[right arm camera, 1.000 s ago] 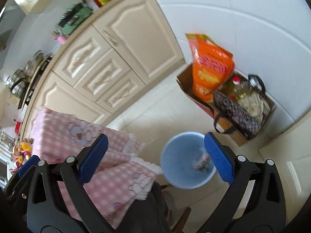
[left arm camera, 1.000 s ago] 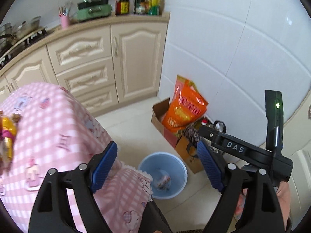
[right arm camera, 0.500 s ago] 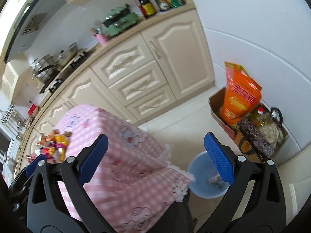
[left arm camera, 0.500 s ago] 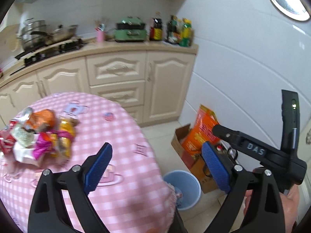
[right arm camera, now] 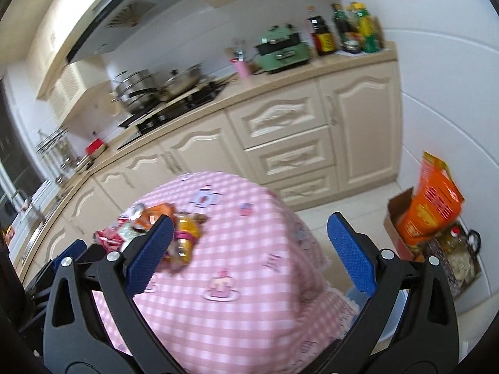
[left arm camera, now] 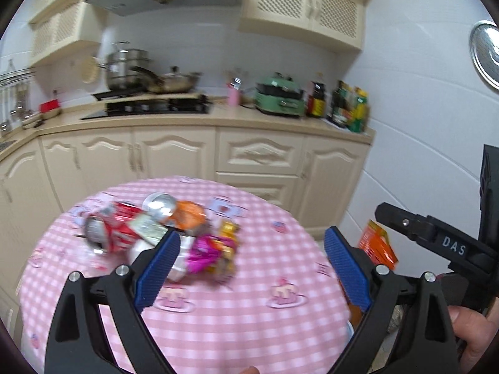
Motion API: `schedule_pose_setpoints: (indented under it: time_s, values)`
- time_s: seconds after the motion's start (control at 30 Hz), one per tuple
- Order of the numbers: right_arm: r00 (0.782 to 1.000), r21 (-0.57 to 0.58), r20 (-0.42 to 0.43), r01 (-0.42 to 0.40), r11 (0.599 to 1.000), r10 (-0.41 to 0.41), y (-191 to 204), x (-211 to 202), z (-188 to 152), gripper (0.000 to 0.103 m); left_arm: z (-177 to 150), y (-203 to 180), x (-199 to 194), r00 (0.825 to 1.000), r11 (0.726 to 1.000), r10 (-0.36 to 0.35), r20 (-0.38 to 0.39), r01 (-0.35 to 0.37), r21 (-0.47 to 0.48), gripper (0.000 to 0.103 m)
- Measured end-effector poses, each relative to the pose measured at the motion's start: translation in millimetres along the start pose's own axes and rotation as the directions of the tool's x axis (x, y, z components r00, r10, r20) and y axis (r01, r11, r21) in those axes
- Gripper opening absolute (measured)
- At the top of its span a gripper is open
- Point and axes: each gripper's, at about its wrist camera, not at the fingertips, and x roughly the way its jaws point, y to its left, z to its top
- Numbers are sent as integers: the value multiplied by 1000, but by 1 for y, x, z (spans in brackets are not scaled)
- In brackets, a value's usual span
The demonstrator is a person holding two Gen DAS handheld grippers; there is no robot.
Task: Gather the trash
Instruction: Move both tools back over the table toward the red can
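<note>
A heap of trash lies on the round table's pink checked cloth (left arm camera: 249, 311): a crushed red can (left arm camera: 106, 230), a silver and orange wrapper (left arm camera: 187, 215) and a magenta wrapper (left arm camera: 205, 252). My left gripper (left arm camera: 252, 235) hovers over the table's near side, open and empty, with the heap just beyond its left finger. In the right wrist view the right gripper (right arm camera: 251, 219) is also open and empty, and the heap (right arm camera: 184, 227) sits behind its left finger. A sliver of the blue bin (right arm camera: 402, 305) shows on the floor past the table's right edge.
Cream cabinets (left arm camera: 259, 152) and a counter with a stove and pots (left arm camera: 149, 84) run behind the table. An orange bag (right arm camera: 433, 202) stands in a cardboard box (right arm camera: 394, 218) by the white wall at right. A person's hand (left arm camera: 467, 321) holds the right gripper's handle.
Both views have swung up and away from the floor and the blue bin onto the table. The trash heap has come into view ahead. Both grippers stayed open and empty.
</note>
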Motion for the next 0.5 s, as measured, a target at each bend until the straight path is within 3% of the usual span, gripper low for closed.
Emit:
schedule_pose_setpoints:
  time_s: [0.3,0.5]
  values:
    - [997,-100,-1,-71,992,72,61,5,0,97,10,52,-33,989,992,123,78,-119,-46,92]
    - [995,-181,-17,-104,978,102,97,15,-4,97,7,85,-53,969,976,213,125,-206,-70,92]
